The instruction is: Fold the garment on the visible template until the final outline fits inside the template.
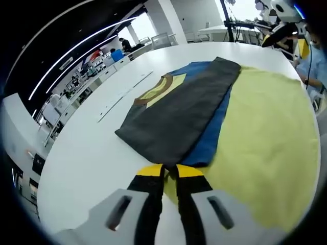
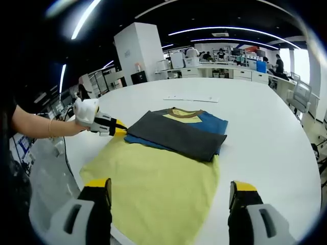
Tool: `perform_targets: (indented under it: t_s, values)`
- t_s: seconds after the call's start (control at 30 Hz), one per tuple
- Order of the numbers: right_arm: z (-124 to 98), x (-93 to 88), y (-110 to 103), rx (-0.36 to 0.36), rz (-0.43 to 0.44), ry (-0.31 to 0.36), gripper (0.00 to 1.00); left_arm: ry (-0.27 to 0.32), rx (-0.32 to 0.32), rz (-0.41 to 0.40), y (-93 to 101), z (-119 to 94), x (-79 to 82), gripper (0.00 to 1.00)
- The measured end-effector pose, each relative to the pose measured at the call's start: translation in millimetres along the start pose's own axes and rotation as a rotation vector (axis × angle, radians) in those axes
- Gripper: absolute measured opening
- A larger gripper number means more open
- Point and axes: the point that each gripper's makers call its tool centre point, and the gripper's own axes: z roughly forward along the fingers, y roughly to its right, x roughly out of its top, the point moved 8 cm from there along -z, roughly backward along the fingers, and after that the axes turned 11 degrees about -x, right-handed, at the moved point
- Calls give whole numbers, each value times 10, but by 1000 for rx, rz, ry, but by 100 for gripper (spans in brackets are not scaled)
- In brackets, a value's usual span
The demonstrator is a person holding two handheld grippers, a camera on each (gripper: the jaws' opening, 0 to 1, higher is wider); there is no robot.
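Yellow-tipped fingers [image 1: 180,179] of the left gripper [image 1: 171,172] stand nearly together, pinched on the near edge of the garment [image 1: 179,120] where its dark grey and blue layers meet. In the right gripper view the same left gripper [image 2: 115,128] comes in from the left, carried by a person's hand [image 2: 84,113], with its tip touching the garment's [image 2: 176,133] left corner.

Garment: a folded shirt with a dark grey panel on top, blue beneath, and a brown collar around a pale yellow patch at the far end. It lies on the yellow template [image 2: 153,186], a cloth sheet spread flat on the white worktop [image 2: 265,138]. The folded stack covers the template's far part; its collar end reaches past the template's far edge onto the bare worktop. In the left gripper view the template [image 1: 265,132] extends to the right of the garment and toward the camera.

Right gripper [image 2: 170,193]: its two fingers [image 2: 98,191] are spread wide, one at each lower side of the view, hovering over the near part of the template and holding nothing.

A pale flat strip [image 2: 191,99] lies on the worktop beyond the collar. Benches and seated people fill the background.
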Motion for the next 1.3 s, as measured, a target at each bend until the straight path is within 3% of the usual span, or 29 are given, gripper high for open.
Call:
perform_targets:
  t_s: [0.3, 0.53, 0.7, 1.1, 1.17, 1.3]
  values:
    - [-6, -14, 16, -7, 23, 2, 96, -26, 7, -22, 0, 53, -26, 1]
    - [-2, -28, 19, -9, 25, -4, 96, -2, -2, -70, -24, 20, -22, 0]
    - [0, -9, 1, -2, 26, 1, 96, 52, 3, -110, -59, -75, -17, 0]
    - [4, -12, -23, 0, 25, -9, 96, 90, 11, -168, -121, -121, -97, 0]
    - [0, -15, -19, -1, 26, -10, 96, 117, 1, -216, -134, -127, -125, 0]
    - [-5, -19, -17, -2, 33, -10, 96, 108, -2, -233, -155, -124, -173, 0]
